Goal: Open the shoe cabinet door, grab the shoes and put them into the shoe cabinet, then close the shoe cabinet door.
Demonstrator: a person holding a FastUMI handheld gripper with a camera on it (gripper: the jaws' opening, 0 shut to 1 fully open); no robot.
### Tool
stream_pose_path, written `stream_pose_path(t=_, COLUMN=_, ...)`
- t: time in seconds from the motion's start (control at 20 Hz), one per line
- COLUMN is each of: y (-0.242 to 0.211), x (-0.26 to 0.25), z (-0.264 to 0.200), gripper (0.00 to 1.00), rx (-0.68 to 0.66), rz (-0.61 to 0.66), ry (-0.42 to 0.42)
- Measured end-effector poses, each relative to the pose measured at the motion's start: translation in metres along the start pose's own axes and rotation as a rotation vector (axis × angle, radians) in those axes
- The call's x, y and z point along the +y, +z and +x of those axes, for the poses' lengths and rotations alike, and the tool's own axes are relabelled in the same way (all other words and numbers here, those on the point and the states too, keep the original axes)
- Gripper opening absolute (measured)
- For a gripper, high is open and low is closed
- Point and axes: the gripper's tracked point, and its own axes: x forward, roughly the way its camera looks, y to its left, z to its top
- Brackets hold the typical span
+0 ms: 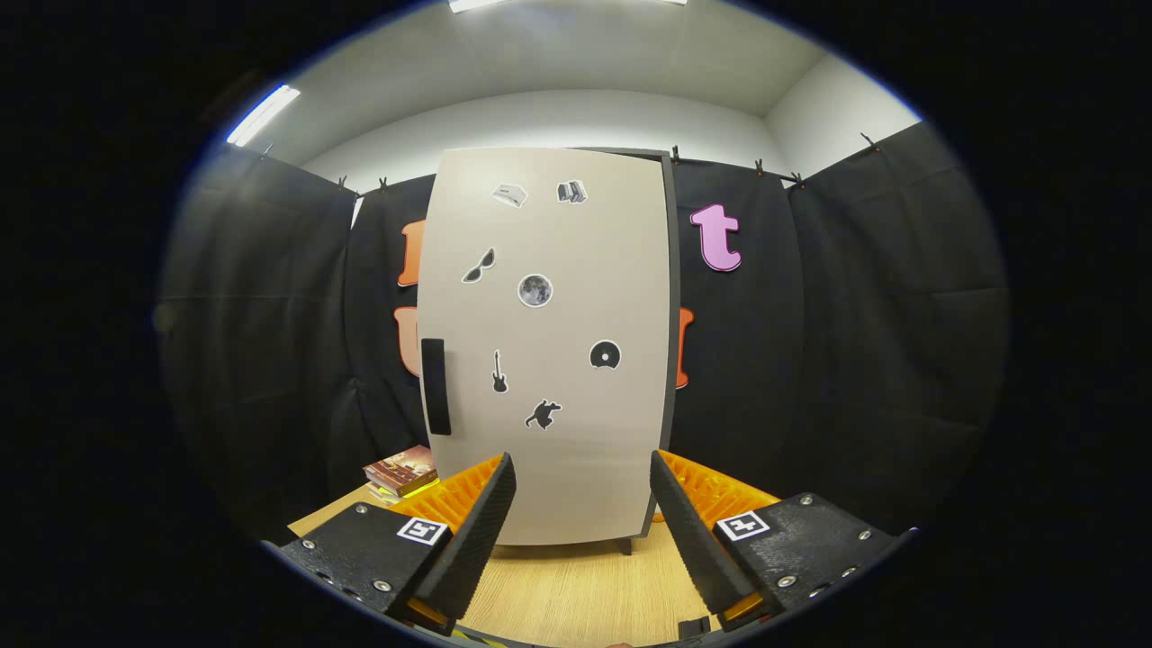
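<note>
Tongs spread wide, nothing held, fingers over table. Shoe cabinet stands upright on table just ahead, door shut, w/ stickers on front, dark handle at its left edge. Books lie left of cabinet base.

Shoe cabinet door: pale beige, plain, w/ small black, grey & white stickers scattered over it. Door handle: black strip. Cabinet side edge: dark grey. Tabletop: light wood grain. Books by cabinet's base: reddish-brown cover, yellow-green beneath. Gripper, fingers spread wide apart w/ nothing between: orange ribbed parts behind fingers, black mounts w/ black-&-white square markers. Booth wall: black cloth. Ceiling: white.
</note>
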Motion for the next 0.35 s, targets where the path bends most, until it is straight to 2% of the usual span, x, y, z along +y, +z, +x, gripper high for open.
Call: stream_pose_path(t=0.35, y=0.0003, x=-0.0018, z=-0.0070, gripper=0.93, rx=-0.011, rz=0.014, ry=0.020)
